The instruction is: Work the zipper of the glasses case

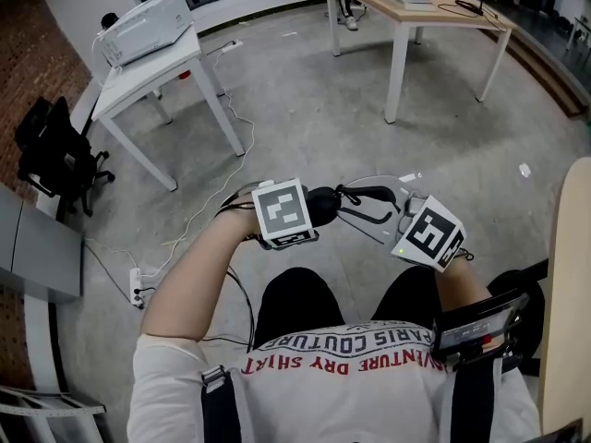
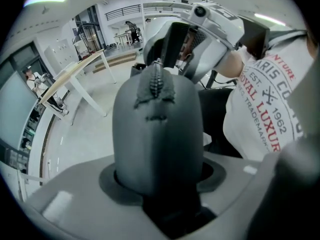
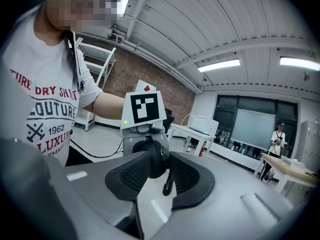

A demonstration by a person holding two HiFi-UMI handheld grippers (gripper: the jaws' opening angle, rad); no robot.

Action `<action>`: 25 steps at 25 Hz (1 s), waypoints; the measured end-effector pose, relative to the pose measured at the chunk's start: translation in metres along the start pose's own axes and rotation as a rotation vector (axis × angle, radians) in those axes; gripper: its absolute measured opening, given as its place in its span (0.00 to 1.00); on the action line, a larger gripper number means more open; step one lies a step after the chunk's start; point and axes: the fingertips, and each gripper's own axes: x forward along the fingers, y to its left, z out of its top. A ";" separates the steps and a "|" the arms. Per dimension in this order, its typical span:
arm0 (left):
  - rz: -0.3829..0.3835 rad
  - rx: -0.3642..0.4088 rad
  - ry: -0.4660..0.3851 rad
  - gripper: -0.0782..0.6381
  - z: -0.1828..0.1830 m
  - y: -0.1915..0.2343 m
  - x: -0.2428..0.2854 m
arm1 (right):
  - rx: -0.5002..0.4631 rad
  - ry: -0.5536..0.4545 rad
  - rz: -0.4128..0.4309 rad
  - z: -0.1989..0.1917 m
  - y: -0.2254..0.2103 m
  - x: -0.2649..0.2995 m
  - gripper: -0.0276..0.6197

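Note:
The black glasses case (image 1: 325, 205) hangs in the air above the person's lap. My left gripper (image 1: 312, 212) is shut on one end of it. In the left gripper view the case (image 2: 157, 134) stands up out of the jaws, its zipper seam (image 2: 157, 84) running over the top, and the right gripper (image 2: 200, 29) lies beyond it. My right gripper (image 3: 162, 166) is open; the rounded end of the case (image 3: 154, 156) sits between its ribbed pads (image 3: 132, 174). The zipper pull (image 3: 168, 183) dangles in the gap, untouched. In the head view the right gripper (image 1: 388, 218) meets the case from the right.
A white table (image 1: 138, 86) with a printer stands at the back left, and a wooden table (image 1: 406, 12) at the back. A black chair (image 1: 55, 155) is at the left. A power strip (image 1: 138, 286) and cables lie on the floor. A wooden board edge (image 1: 568, 293) is at the right.

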 end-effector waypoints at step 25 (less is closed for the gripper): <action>0.060 0.169 -0.018 0.45 0.000 -0.005 -0.009 | -0.018 -0.023 0.106 0.005 0.012 -0.005 0.06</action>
